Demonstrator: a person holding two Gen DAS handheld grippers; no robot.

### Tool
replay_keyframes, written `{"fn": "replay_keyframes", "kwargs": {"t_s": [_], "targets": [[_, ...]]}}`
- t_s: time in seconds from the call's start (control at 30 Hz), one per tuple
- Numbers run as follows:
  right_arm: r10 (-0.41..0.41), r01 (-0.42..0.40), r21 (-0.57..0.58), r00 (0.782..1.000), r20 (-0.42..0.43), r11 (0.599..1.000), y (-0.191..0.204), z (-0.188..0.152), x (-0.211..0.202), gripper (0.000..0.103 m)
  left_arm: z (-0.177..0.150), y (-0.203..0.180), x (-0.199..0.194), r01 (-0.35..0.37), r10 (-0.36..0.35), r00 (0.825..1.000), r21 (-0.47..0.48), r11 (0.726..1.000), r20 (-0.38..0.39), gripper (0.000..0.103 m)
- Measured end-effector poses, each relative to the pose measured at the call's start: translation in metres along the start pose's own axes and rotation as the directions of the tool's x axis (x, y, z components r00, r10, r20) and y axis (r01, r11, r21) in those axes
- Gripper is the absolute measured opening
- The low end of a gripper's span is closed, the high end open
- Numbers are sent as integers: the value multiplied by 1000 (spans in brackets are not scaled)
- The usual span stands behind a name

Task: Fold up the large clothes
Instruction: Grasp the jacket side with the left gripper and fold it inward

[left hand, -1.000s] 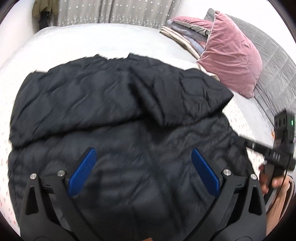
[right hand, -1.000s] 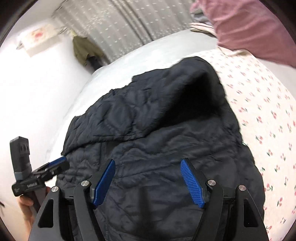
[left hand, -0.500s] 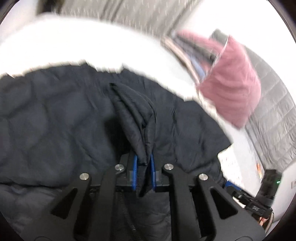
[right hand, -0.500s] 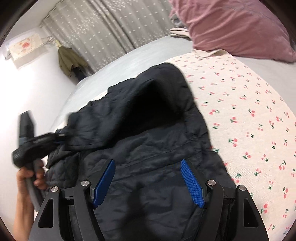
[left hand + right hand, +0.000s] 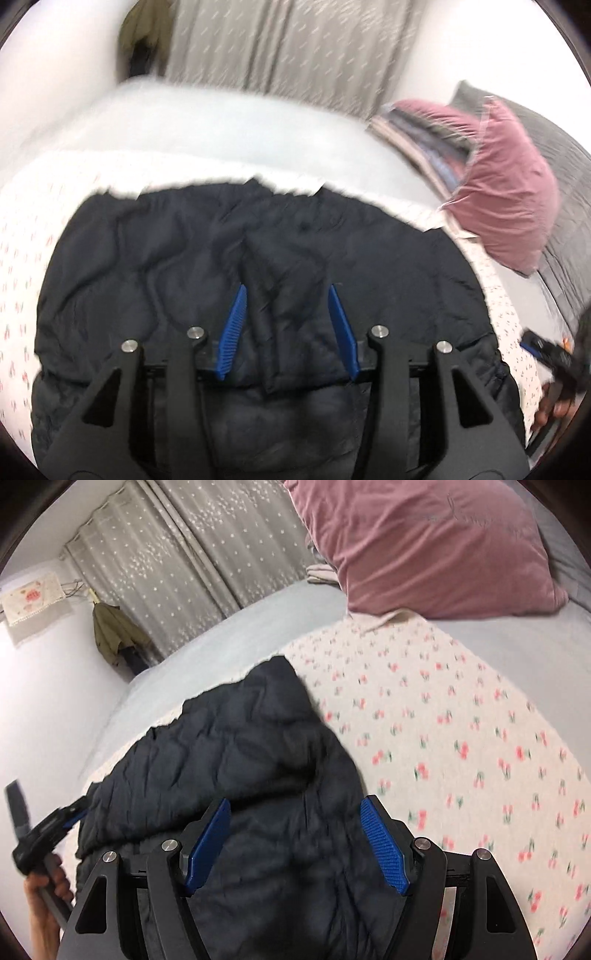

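Nearest to us in the left wrist view, our left gripper [image 5: 286, 325] has just been opening, its blue ribbed pads [image 5: 232, 332] now standing apart with a raised ridge of the black quilted puffer jacket [image 5: 184, 258] lying loose between them rather than pinched. In the right wrist view our right gripper [image 5: 295, 843] hangs with its jaws wide and nothing held, just above the jacket's near folded edge. The jacket lies spread on the cherry-printed white bedsheet [image 5: 461, 746], filling the view from 6 o'clock up to the middle, with its far hem toward 12 o'clock. We judge that the step in hand is releasing a fold just laid; to do it well we should let the pads clear the ridge fully before drawing back, so the fabric does not drag and undo the fold, then press the puffy layer flat. Much is uncertain: both views are blurred, so we cannot tell where sleeves or collar lie, nor how many layers are stacked. The jacket's near edge is hidden under the gripper bodies. Beyond, at 2 o'clock, sits a pink velvet pillow [image 5: 506, 206] against a stack of folded textiles [image 5: 417, 136], and grey dotted curtains [image 5: 177, 554] close the far side.
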State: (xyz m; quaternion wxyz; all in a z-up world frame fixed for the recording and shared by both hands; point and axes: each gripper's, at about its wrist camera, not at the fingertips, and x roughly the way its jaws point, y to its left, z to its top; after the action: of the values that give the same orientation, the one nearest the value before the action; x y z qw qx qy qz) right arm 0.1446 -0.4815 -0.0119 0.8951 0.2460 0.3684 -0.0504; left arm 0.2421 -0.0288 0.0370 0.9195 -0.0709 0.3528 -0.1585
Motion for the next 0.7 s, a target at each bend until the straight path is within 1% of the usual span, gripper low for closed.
{"fn": "replay_keyframes", "kwargs": {"t_s": [0.03,0.07,0.13,0.17,0.23,0.27,0.3,0.33,0.37,0.43,0.5,0.53,0.57,0.6,0.63,0.67,0.7], "targets": [[-8,8,-6,1000,1,1000,2,6,6,74,-1,-7,2,16,-16,1000,35,999,7,52],[-14,14,-14,1000,3,1000,5,8,10,74,-3,-10,8,20,-19,1000,65,998,-9,53],[-38,38,-42,999,9,998,10,20,32,74,-1,-11,26,5,0,999,97,995,-50,53],[-44,44,-47,999,3,998,11,21,40,74,-6,-11,40,-7,17,996,112,994,-87,53],[-88,85,-68,995,-40,994,10,26,67,74,-15,-3,57,-26,41,990,115,993,-136,53],[-118,113,-80,991,-59,990,8,26,76,74,-19,1,64,-22,39,987,109,994,-155,53],[-165,156,-97,982,-90,983,4,26,88,74,-23,4,69,-15,31,986,97,995,-164,53],[-219,206,-109,968,-124,973,-3,25,99,73,-25,9,73,-4,18,985,85,996,-170,53],[-249,235,-113,959,-133,965,-7,24,105,73,-26,12,74,5,8,985,74,997,-175,53],[-269,256,-117,956,-120,960,-13,24,107,73,-26,13,77,3,10,983,71,997,-184,54],[-291,276,-132,950,-116,952,-10,23,103,73,-26,8,75,-8,23,981,79,997,-193,54],[-297,282,-135,948,-112,950,-8,22,100,73,-25,6,74,-14,31,979,83,996,-203,58],[-299,286,-125,948,-110,950,-8,19,93,73,-24,3,68,-14,34,975,92,996,-218,70],[-294,282,-117,949,-111,952,-8,17,87,74,-24,0,63,-12,34,974,97,995,-226,78],[-277,266,-101,954,-117,959,-9,14,78,74,-24,-3,54,-18,42,971,104,994,-234,91],[-255,245,-88,959,-124,966,-9,12,69,74,-25,-5,43,-22,46,972,108,994,-232,93],[-235,226,-85,963,-129,970,-7,7,58,74,-26,-4,36,-19,44,972,109,994,-232,93]]}}
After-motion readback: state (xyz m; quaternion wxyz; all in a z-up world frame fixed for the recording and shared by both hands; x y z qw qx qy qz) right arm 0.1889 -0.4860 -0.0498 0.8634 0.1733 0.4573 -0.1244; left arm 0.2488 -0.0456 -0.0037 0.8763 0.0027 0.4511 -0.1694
